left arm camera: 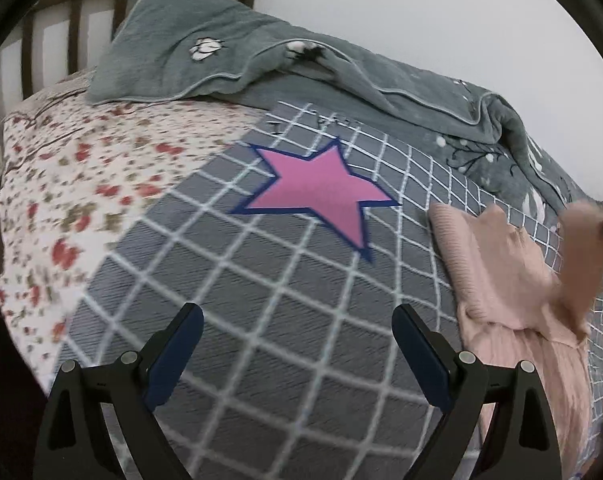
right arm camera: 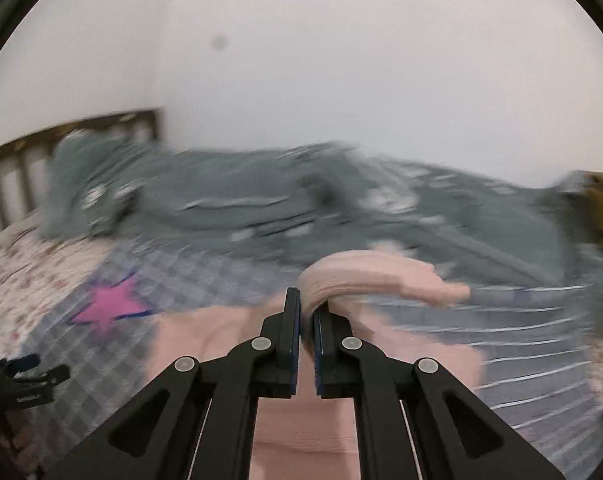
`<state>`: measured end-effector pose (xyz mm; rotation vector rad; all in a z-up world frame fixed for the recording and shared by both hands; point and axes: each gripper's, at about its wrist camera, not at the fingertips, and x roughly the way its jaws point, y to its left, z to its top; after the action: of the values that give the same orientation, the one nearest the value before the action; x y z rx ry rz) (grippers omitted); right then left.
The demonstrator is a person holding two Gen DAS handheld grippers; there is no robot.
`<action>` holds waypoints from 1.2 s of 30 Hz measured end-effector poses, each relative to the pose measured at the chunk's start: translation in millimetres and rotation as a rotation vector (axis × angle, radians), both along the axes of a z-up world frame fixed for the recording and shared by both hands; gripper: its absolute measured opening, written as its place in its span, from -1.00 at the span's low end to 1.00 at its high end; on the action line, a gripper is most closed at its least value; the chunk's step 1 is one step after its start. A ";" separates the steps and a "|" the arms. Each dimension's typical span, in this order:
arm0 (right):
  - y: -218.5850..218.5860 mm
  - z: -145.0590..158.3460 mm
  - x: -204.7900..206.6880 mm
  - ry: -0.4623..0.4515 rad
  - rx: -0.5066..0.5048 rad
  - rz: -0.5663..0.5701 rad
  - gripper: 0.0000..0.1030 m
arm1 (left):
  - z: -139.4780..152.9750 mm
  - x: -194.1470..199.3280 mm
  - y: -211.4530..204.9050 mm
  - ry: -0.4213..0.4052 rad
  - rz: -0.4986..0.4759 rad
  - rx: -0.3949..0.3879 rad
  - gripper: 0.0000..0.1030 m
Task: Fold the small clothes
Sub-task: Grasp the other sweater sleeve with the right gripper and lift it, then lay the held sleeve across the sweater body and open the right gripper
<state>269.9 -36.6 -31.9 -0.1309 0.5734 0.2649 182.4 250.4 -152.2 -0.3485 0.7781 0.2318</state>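
Observation:
A small pink knit garment lies on the grey checked bedspread at the right of the left wrist view. My left gripper is open and empty, above the bedspread, left of the garment. In the right wrist view my right gripper is shut on a sleeve of the pink garment, which arches up and to the right from the jaws. The garment's body spreads under the gripper. In the left wrist view the lifted sleeve shows at the far right. The right wrist view is blurred by motion.
A pink star is printed on the bedspread. A rumpled grey-green quilt lies along the far side by the white wall. A flowered sheet covers the head end by the wooden headboard. My left gripper shows at the left edge of the right wrist view.

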 end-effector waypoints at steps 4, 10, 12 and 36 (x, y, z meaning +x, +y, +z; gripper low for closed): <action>39.9 -48.6 -1.0 0.149 0.012 0.125 -0.11 | 7.2 -15.3 9.1 -0.016 -0.008 0.021 0.86; -12.6 -48.5 -19.0 0.143 0.009 0.053 -0.03 | 6.6 -10.4 -15.9 -0.024 -0.081 -0.002 0.86; -50.5 -48.0 -23.5 0.125 -0.018 -0.026 0.04 | 5.5 -1.9 -32.7 -0.024 -0.116 -0.006 0.86; -228.1 -105.3 25.0 0.241 0.045 -0.260 -0.75 | -5.5 112.8 -138.8 0.010 -0.255 0.012 -0.74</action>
<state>294.9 -264.7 -137.2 0.0205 0.8148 0.0401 295.2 111.6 -157.7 -0.2336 0.8224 -0.0008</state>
